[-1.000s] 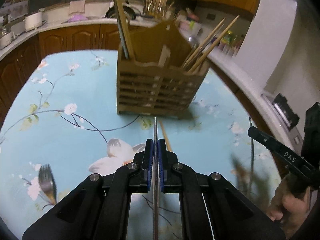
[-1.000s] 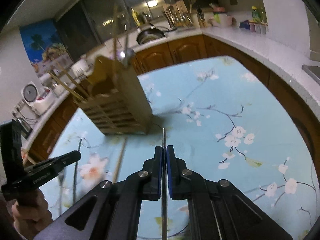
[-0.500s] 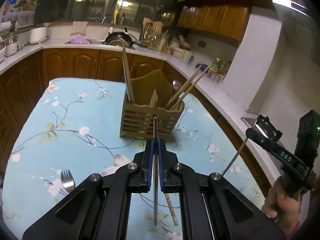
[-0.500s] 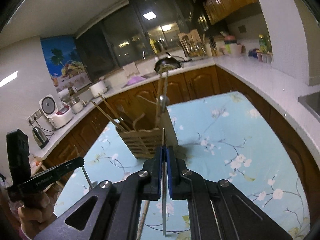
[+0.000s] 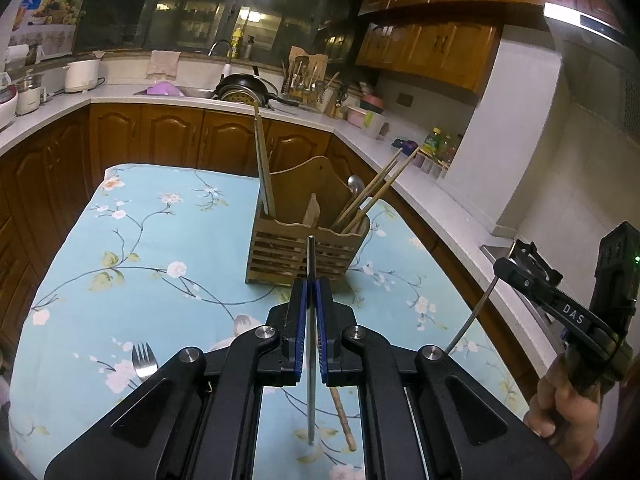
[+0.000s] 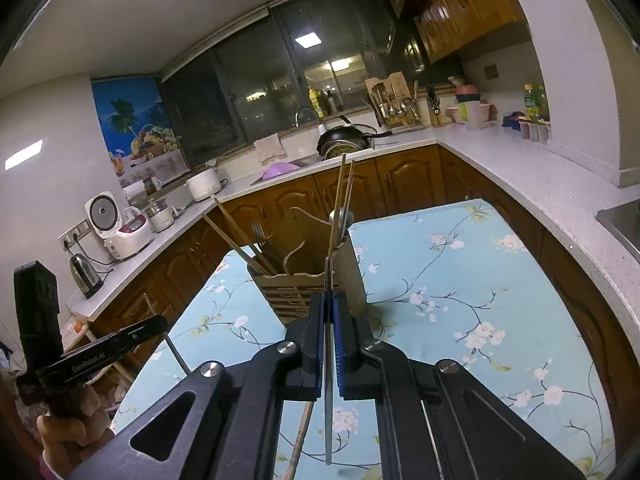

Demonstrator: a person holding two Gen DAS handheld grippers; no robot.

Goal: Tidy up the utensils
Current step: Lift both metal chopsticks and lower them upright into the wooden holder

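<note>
The left tool (image 5: 311,292) was pressed together on a thin metal rod (image 5: 310,264), likely a steel chopstick, which ran straight between its blue pads and poked out ahead of the tips. The right tool (image 6: 329,300) was likewise clamped on a second thin metal rod (image 6: 327,280) held the same way. Both tools were raised above the table (image 5: 120,248), which was covered by a light blue floral cloth.

Ahead of both tools stood the slatted wooden utensil holder (image 5: 304,248). Seen from the left tool, wooden chopsticks (image 5: 376,192) leaned out of its right compartment beside a spoon (image 5: 355,186), and a tall pair of chopsticks (image 5: 264,168) stood in its left compartment. From the right tool, a fork (image 6: 261,236) showed in the holder's left side.

Below and to the left of the left tool, a fork (image 5: 144,362) lay on the cloth. Under the left tool, a single wooden chopstick (image 5: 343,416) lay flat on the table.
</note>
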